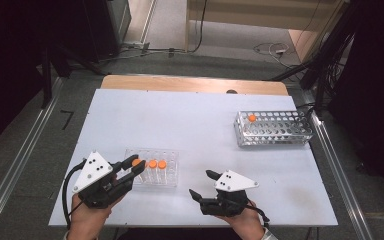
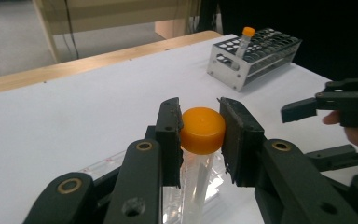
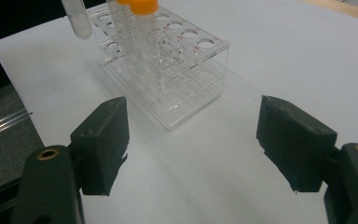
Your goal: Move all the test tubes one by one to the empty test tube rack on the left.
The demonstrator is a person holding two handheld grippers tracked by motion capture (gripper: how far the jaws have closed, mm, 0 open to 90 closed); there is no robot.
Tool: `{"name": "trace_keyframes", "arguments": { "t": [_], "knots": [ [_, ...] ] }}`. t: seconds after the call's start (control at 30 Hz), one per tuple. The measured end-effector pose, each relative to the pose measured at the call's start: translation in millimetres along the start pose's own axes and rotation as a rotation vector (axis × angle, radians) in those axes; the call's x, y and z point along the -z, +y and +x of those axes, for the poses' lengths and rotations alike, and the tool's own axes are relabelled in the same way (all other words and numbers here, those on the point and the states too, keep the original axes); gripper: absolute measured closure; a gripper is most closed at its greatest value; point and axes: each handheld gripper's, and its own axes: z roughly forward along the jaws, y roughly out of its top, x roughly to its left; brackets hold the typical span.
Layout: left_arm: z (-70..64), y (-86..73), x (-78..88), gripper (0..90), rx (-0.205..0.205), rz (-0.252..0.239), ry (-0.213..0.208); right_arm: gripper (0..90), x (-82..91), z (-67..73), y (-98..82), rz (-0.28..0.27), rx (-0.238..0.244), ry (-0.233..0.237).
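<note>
Left tongs point(image 1: 136, 165) clamp orange-capped tube point(image 2: 200, 140), lifted from clear rack point(image 1: 172, 181) near counter's front edge. Right tongs point(image 1: 200, 184) open, empty. Metal rack point(image 1: 275, 136) (far right corner) holds one tube; two remain.

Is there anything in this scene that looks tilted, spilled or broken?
Only one thing: the orange-capped tube in the metal rack at the table's far side leans instead of standing upright. The clear rack looks intact, and nothing is spilled.
</note>
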Motion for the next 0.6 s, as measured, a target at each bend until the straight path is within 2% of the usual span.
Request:
{"name": "trace_keyframes", "arguments": {
  "t": [0.4, 0.6],
  "knots": [
    [15.0, 0.8, -5.5, 69.6, 0.002, -0.023, 0.089, 23.8, -2.2, -0.4, -0.5, 0.004, 0.000, -0.005],
    [17.7, -0.2, -9.8, 69.6, 0.005, -0.028, 0.098, 23.8, -1.4, -0.4, -0.5, 0.001, -0.010, -0.011]
  ]
}}
